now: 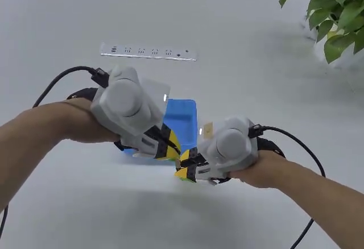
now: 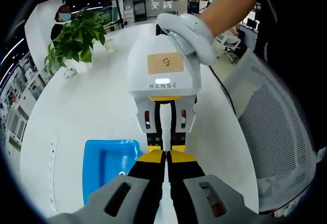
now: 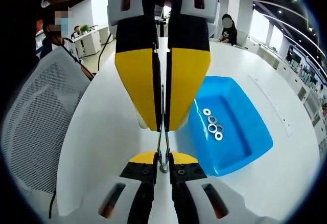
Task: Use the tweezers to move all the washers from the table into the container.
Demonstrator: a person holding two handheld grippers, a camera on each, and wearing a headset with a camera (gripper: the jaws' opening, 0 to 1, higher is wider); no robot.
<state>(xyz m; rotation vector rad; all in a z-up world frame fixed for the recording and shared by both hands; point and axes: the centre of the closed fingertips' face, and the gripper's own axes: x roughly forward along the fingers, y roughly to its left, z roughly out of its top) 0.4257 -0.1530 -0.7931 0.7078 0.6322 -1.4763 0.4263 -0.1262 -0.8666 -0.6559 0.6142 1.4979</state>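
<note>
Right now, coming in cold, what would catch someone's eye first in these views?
In the right gripper view the left tongs, at the top, and the right tongs, at the bottom, meet nose to nose over the white table, both apparently shut on the thin tweezers. Just beside them sits the blue container with several washers inside.

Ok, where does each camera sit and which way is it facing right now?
Head view: on the headset, looking down at the table; both forearms, left tool and right tool show.
Left gripper view: on the left tool, facing the right tool, tip to tip.
Right gripper view: on the right tool, facing the left tool, tweezers between.
Shared: the blue container.
</note>
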